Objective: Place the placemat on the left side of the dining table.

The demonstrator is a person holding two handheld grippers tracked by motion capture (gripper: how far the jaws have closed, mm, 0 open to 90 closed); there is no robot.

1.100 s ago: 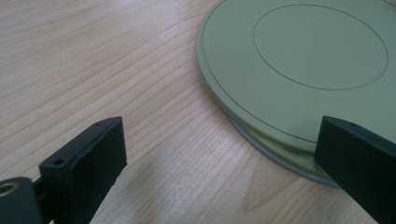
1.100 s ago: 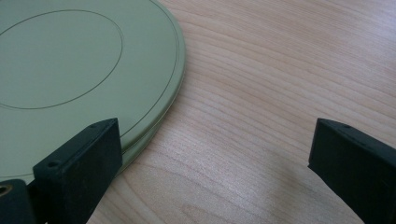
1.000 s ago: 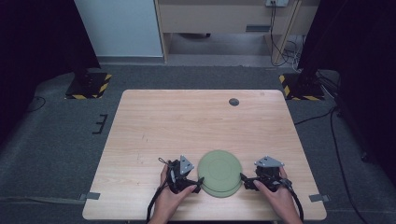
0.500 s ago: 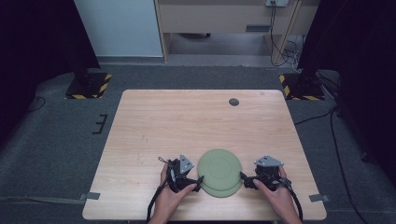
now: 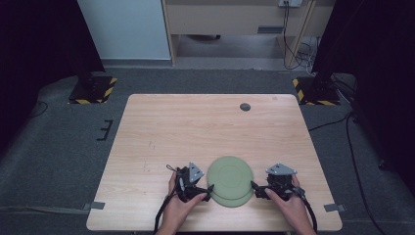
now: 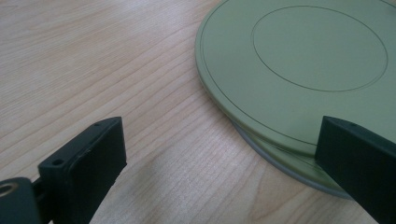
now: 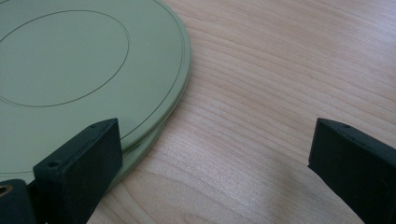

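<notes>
Two flat green round plates (image 5: 230, 178) lie stacked, slightly offset, near the table's front edge; the upper plate (image 6: 299, 65) overhangs the lower one (image 6: 285, 161). My left gripper (image 5: 208, 192) rests at the stack's left rim, open, with its right jaw over the plates' edge. My right gripper (image 5: 255, 188) sits at the stack's right rim, open, its left jaw in front of the plates (image 7: 84, 65). Nothing is held between either pair of jaws.
The light wooden table (image 5: 195, 132) has a small dark round disc (image 5: 245, 106) near its far edge. Grey floor surrounds the table, with cables and yellow-black stand bases at the far left and right.
</notes>
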